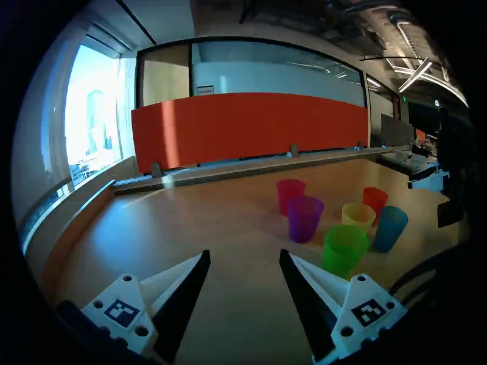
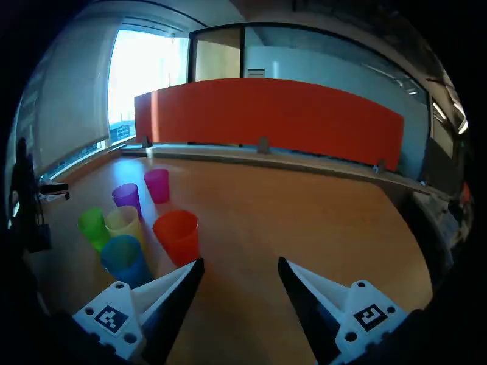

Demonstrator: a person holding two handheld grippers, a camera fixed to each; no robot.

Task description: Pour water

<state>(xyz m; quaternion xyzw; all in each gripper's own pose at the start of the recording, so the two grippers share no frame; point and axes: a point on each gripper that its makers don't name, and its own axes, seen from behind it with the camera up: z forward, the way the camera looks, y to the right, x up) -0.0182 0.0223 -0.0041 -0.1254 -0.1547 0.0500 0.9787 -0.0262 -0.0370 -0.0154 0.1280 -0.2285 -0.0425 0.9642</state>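
Note:
Several plastic cups stand upright in a cluster on a wooden table (image 1: 201, 225). The left gripper view shows a pink cup (image 1: 290, 196), a purple cup (image 1: 304, 218), a green cup (image 1: 344, 249), a yellow cup (image 1: 358, 216), a red cup (image 1: 374, 202) and a blue cup (image 1: 389, 228). My left gripper (image 1: 243, 258) is open, left of and short of the cups. In the right gripper view the red cup (image 2: 177, 236) is nearest, with the blue cup (image 2: 125, 260), yellow cup (image 2: 124, 224), green cup (image 2: 94, 228), purple cup (image 2: 126, 198) and pink cup (image 2: 157, 185) around it. My right gripper (image 2: 240, 263) is open, right of the cluster.
An orange partition (image 1: 249, 126) runs along the table's far edge, behind a grey rail (image 1: 243, 167). A bright window (image 1: 91, 121) lies to one side. Desks with dark equipment (image 1: 426, 164) stand beyond the cups. Bare tabletop (image 2: 292, 219) spreads beside the cluster.

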